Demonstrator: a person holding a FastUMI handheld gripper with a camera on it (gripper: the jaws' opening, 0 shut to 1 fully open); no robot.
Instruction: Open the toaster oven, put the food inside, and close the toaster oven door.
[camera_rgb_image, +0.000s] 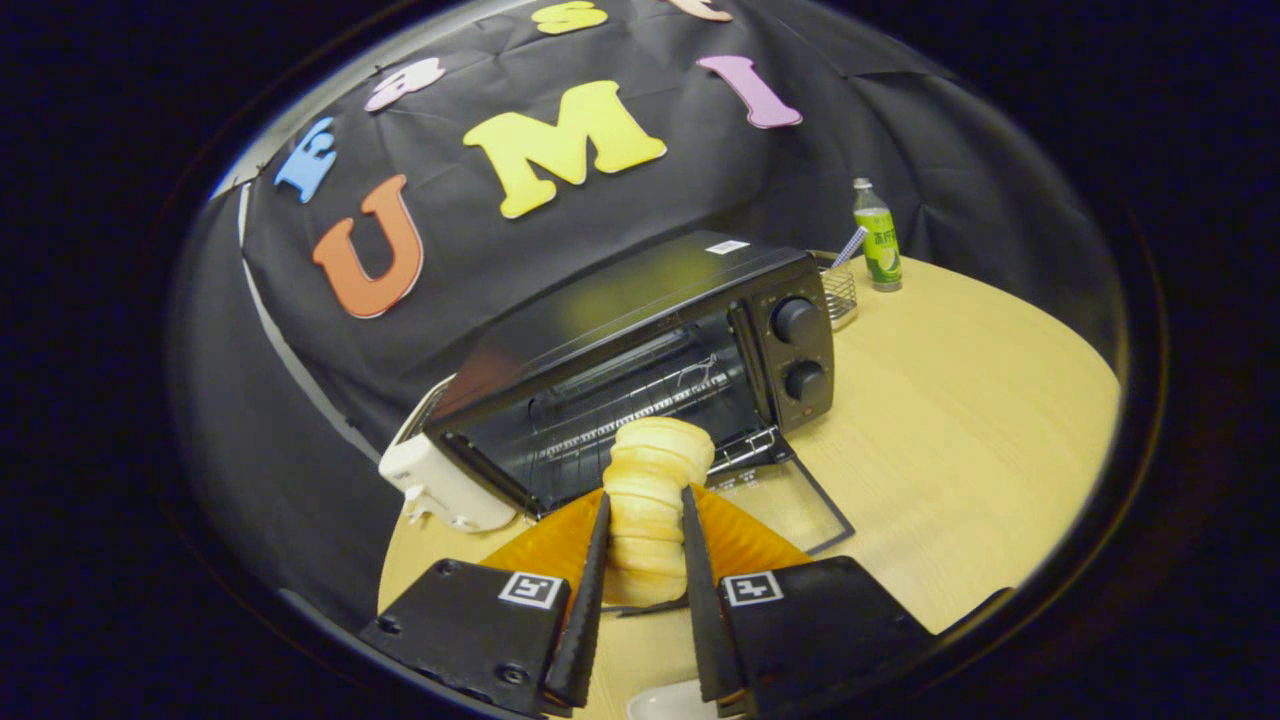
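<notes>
My gripper (646, 510), 2 fingers clamped on the pale ridged bread roll (652, 490), faces the open black toaster oven (640, 350), ready for loading.

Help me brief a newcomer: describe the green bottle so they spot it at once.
Start at the black toaster oven, its door open, on the wooden table. Past its knob side stands a wire basket, and just beyond that the bottle. It is the only tall, upright, green-labelled thing there.

No legible text on anything.
</notes>
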